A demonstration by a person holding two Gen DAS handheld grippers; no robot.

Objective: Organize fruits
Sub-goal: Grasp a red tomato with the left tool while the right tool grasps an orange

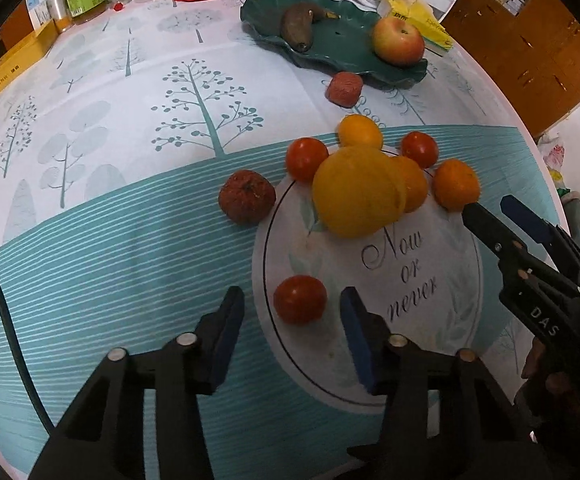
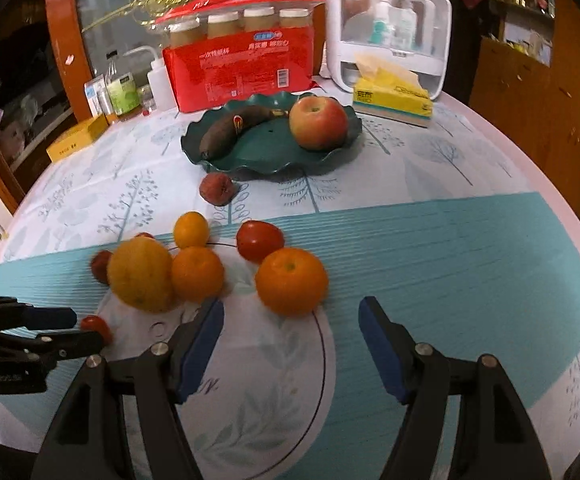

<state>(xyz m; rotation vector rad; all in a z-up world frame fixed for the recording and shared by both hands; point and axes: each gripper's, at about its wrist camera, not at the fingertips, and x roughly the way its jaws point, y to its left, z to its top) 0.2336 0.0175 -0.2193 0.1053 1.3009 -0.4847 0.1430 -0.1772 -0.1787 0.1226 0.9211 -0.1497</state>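
Note:
My left gripper (image 1: pixel 292 312) is open, its jaws on either side of a small red tomato (image 1: pixel 299 299) lying on the round printed mat (image 1: pixel 410 280). My right gripper (image 2: pixel 290 320) is open just in front of an orange (image 2: pixel 292 282) at the mat's edge (image 2: pixel 250 400). A big yellow citrus (image 1: pixel 356 192), a smaller orange (image 2: pixel 197 274), a small yellow fruit (image 2: pixel 191 229), more tomatoes (image 1: pixel 307 159) and a wrinkled dark red fruit (image 1: pixel 247 197) cluster by the mat. A green leaf-shaped plate (image 2: pixel 250 152) holds an apple (image 2: pixel 318 122) and a dark brown banana (image 2: pixel 230 128).
A shrivelled red fruit (image 2: pixel 216 188) lies in front of the green plate. At the table's back stand a red package (image 2: pixel 242 68), bottles (image 2: pixel 122 88), a yellow tissue box (image 2: pixel 394 98) and a white appliance (image 2: pixel 390 28). A yellow box (image 2: pixel 78 138) sits back left.

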